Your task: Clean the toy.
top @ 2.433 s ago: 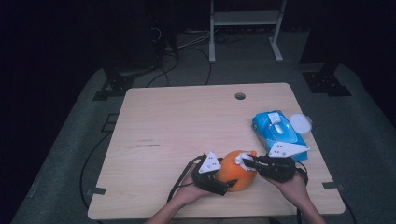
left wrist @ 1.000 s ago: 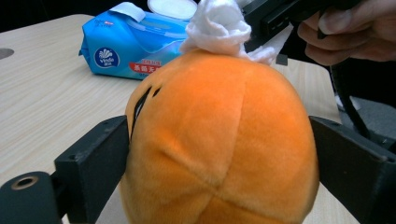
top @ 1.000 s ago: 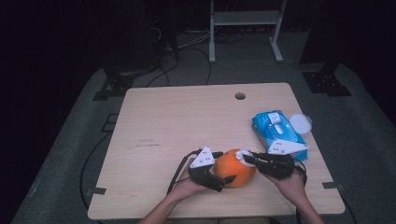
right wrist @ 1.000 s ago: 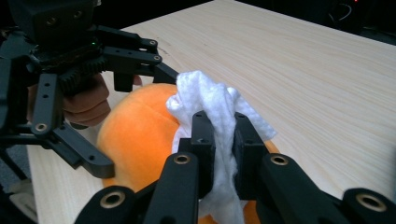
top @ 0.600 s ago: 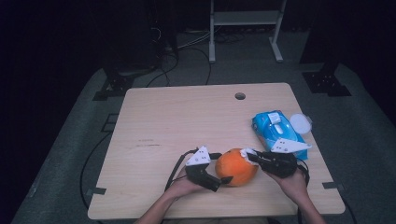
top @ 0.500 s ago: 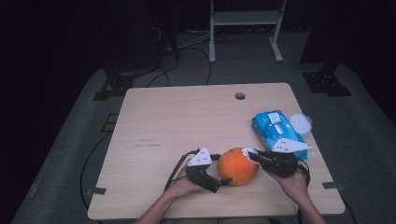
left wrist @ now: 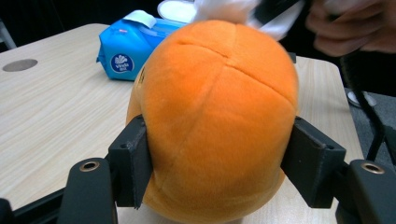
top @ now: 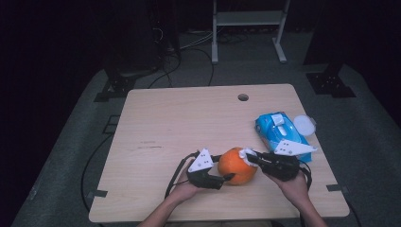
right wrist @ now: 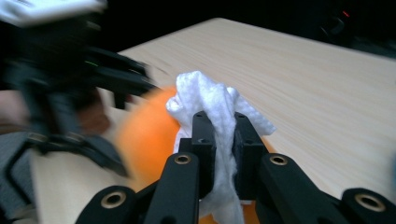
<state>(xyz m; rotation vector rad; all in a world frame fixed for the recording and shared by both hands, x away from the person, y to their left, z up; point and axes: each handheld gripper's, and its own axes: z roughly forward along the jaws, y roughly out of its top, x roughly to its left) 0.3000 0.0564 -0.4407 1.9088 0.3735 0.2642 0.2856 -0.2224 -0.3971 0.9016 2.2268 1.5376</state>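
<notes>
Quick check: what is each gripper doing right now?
Left gripper: has just closed on the orange plush ball, holding it.
Right gripper: shut on a white wipe.

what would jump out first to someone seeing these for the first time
A bright orange plush ball sits near the table's front edge, clamped by the left gripper, whose jaws have just been closing. The right gripper presses a white wipe on its top; a blue wipes pack lies to the right.
</notes>
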